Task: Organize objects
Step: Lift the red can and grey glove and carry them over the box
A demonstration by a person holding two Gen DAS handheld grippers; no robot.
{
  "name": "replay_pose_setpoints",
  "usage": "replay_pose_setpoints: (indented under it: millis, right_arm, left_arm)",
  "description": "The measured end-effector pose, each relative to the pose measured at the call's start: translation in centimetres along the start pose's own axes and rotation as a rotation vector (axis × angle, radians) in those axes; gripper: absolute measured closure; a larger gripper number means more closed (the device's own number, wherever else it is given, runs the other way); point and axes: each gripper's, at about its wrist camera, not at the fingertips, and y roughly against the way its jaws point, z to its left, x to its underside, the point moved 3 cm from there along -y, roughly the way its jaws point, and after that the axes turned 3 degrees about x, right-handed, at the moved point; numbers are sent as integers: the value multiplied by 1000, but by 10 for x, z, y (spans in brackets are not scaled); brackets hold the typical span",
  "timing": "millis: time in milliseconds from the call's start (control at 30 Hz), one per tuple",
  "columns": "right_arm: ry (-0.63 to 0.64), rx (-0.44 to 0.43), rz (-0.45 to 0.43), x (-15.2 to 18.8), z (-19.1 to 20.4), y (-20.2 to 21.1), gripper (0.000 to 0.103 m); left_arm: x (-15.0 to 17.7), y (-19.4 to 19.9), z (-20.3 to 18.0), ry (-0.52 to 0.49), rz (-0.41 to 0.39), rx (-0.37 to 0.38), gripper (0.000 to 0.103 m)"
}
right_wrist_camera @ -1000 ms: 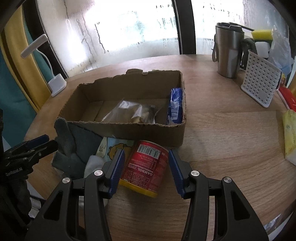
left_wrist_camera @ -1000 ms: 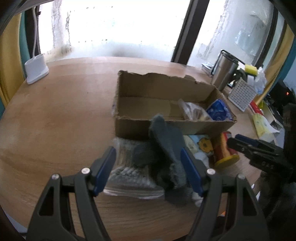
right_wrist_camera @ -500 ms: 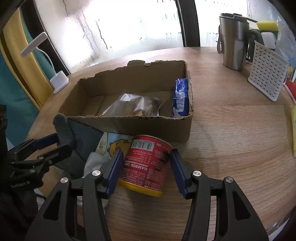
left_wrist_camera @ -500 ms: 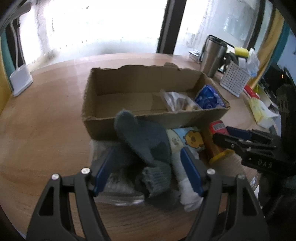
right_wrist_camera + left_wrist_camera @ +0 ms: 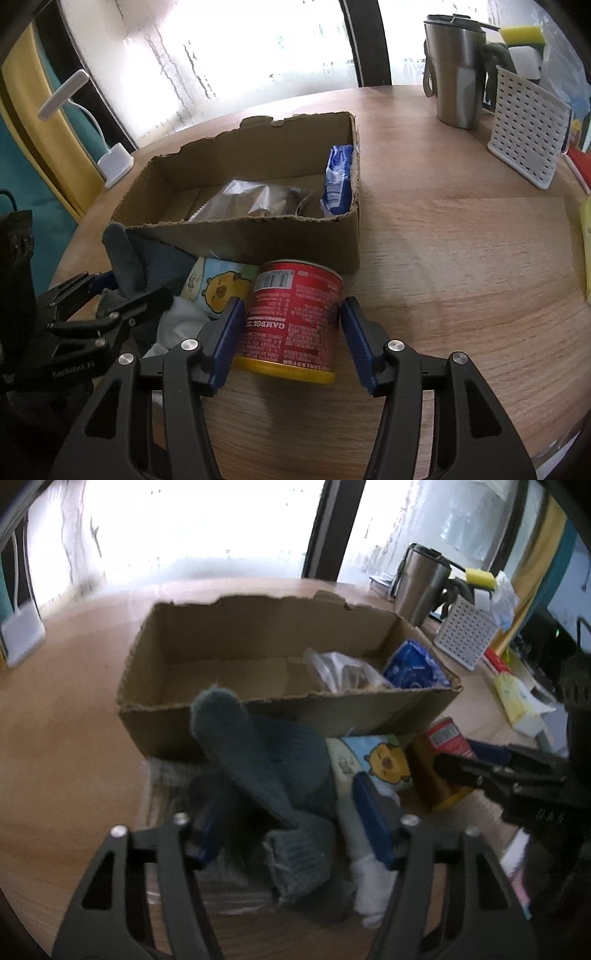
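A torn cardboard box (image 5: 229,716) (image 5: 258,236) sits mid-table, holding a clear bag (image 5: 251,201) and a blue packet (image 5: 338,177). In front of it lie dark grey socks (image 5: 273,775), a white sock (image 5: 369,886) and a cartoon pack (image 5: 384,764) (image 5: 218,291). My left gripper (image 5: 291,819) is open, its blue pads either side of the grey socks. My right gripper (image 5: 293,328) is open around a red can (image 5: 299,314) with a yellow rim, which lies tilted on the table; the pads stand close to its sides.
A steel tumbler (image 5: 454,74) and a white perforated basket (image 5: 524,129) with a yellow sponge stand at the back right. A white lamp base (image 5: 114,164) is at the back left. A yellow packet (image 5: 517,701) lies at the right edge.
Both grippers have moved forward. The left now straddles the grey socks closer to the box; the right has closed in around the red can.
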Motion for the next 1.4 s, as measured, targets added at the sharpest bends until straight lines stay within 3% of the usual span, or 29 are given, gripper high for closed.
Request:
replay_pose_setpoints:
  millis: [67, 333, 400, 467, 700, 1400]
  right_arm:
    - [3, 0, 0, 1, 1, 0, 46]
    - [18, 0, -3, 1, 3, 0, 46]
    - [24, 1, -6, 3, 4, 0, 46]
    - [24, 1, -6, 3, 4, 1, 46]
    - [15, 2, -23, 3, 5, 5, 46]
    - [52, 0, -90, -8, 20, 34, 46]
  left_arm:
    - [1, -1, 4, 38, 14, 36, 41]
    - [12, -13, -6, -20, 66, -4, 41]
    - [13, -11, -3, 0, 60, 9, 41]
    - [12, -10, 0, 13, 56, 4, 50]
    - [13, -3, 2, 23, 36, 27, 61]
    - [3, 59, 3, 26, -94, 46, 63]
